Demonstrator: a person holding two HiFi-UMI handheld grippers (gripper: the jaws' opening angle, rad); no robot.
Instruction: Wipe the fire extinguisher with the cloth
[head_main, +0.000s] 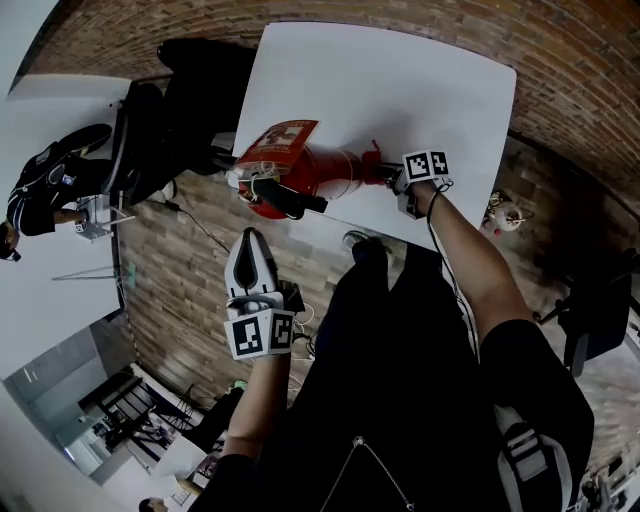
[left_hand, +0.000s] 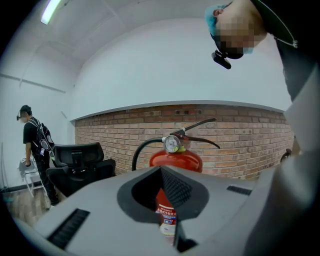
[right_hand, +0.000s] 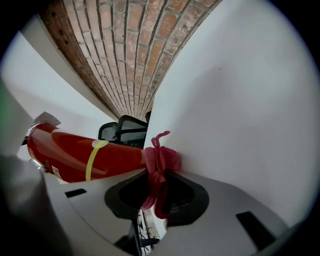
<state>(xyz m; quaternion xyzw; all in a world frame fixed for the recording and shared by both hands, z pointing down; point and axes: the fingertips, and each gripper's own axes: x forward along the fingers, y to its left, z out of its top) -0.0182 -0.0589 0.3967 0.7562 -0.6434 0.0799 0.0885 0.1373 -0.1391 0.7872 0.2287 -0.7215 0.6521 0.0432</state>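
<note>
Right now the fire extinguisher (head_main: 300, 172) stands upright on the white table (head_main: 400, 80), at its near left edge, hose and levers on top. R gripper (right_hand: 159, 187) is clamped tight on a pink cloth (right_hand: 160, 160) (bunched up betw. the jaws), and the cloth touches the extinguisher's right side. L gripper (left_hand: 167, 200) hangs nearer, off the table, jaws together w/ nothing in them, aimed at the extinguisher. Black chair (left_hand: 80, 162) sits at far left.
</note>
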